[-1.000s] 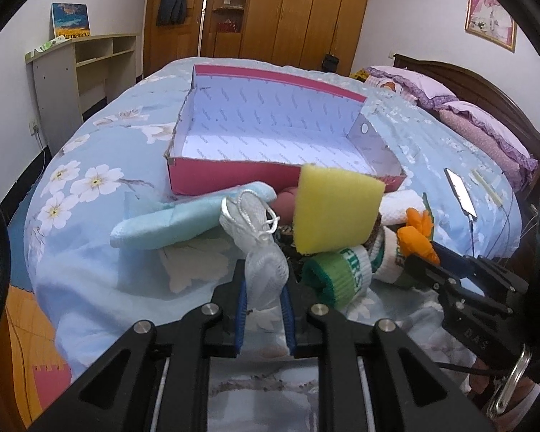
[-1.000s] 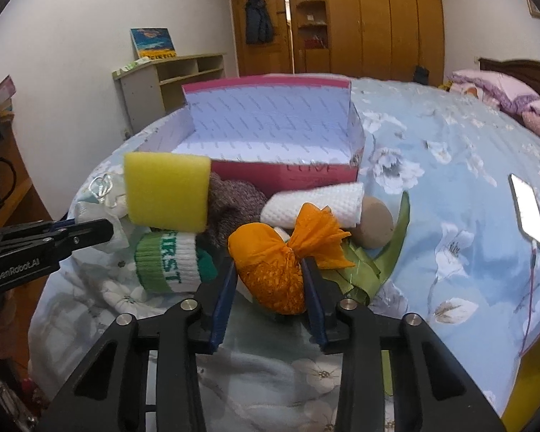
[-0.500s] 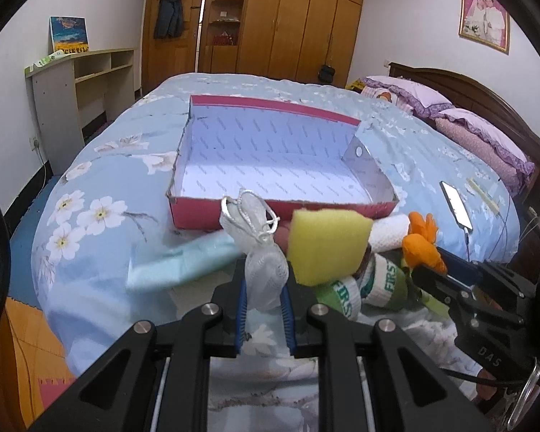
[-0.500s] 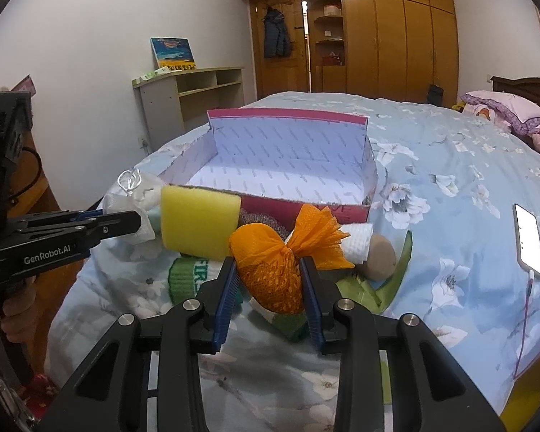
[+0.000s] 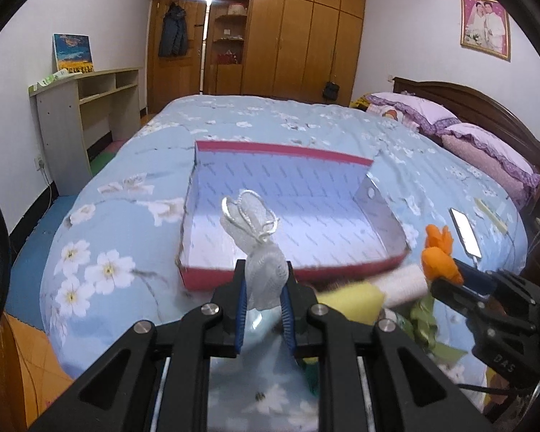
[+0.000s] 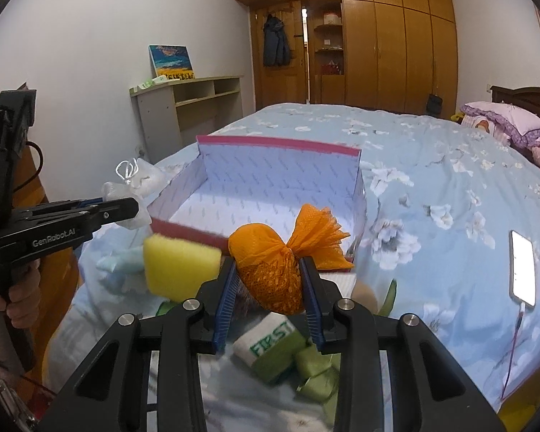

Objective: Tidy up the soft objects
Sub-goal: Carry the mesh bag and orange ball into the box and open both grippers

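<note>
Left wrist view first: left gripper clamping a white mesh pouch low on its body, jaws drawn narrow around it, drawstring loops flopping free on top. Hanging clear of the bed and lined up with the open pink box just beyond, presumably carrying toward it for a drop. Gripping low and leaving the neck free, probably so the soft mesh bunches between the pads rather than slipping out.

Sliding across to the right wrist view: yellow sponge sitting atop the heap near the box's front wall, waiting its turn, with a pale blue cloth tucked beside it. Right gripper squeezing an orange mesh bundle, jaws at a medium gap set by its bulk, frilled tail fanning out toward the box. Raised above the pile and facing the same box, looking like a matching two-handed delivery. Lying underneath: a white-and-green sock reading "FIRST", plus green folded pieces. Further right, a lit phone lying on the bedspread with its cable running off, well apart from the pile.

Now the trouble spots: motion blurring the sponge and the box's near wall in the left view. Gripper bodies blocking much of the pile. Something tan and rounded peeking beside the right jaw, too hidden to name. Box floor showing nothing inside, though the near corners are staying out of sight.
</note>
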A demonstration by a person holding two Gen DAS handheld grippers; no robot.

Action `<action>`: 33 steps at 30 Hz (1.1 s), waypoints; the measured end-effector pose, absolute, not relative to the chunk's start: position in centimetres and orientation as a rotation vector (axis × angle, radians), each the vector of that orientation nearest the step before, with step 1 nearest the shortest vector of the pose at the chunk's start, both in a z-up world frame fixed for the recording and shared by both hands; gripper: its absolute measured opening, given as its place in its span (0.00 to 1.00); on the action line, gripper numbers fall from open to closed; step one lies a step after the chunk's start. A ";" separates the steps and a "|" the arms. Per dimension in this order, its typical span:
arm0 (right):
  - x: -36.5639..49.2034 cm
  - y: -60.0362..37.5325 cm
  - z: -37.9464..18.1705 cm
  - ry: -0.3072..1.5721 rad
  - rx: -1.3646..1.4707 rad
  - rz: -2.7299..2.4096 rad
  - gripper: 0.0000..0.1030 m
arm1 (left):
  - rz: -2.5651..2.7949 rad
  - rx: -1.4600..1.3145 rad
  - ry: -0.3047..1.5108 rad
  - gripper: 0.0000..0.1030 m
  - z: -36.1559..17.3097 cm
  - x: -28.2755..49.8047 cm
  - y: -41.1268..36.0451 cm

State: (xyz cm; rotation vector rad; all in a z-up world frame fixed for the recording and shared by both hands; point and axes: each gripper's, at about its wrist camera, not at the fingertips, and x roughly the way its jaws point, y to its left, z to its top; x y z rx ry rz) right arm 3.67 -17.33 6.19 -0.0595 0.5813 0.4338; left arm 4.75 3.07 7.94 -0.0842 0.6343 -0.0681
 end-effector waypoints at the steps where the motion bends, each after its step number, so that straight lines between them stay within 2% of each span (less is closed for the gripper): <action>1: 4.0 -17.3 6.3 0.580 -0.061 0.433 0.34 | -0.062 -0.085 0.631 0.17 8.0 5.2 3.2; 13: 9.2 -16.6 6.3 0.585 -0.065 0.409 0.34 | -0.040 -0.082 0.626 0.17 7.9 10.2 4.1; 33: 15.2 -15.8 2.3 0.716 -0.104 0.346 0.35 | -0.020 -0.081 0.788 0.17 2.5 15.1 4.6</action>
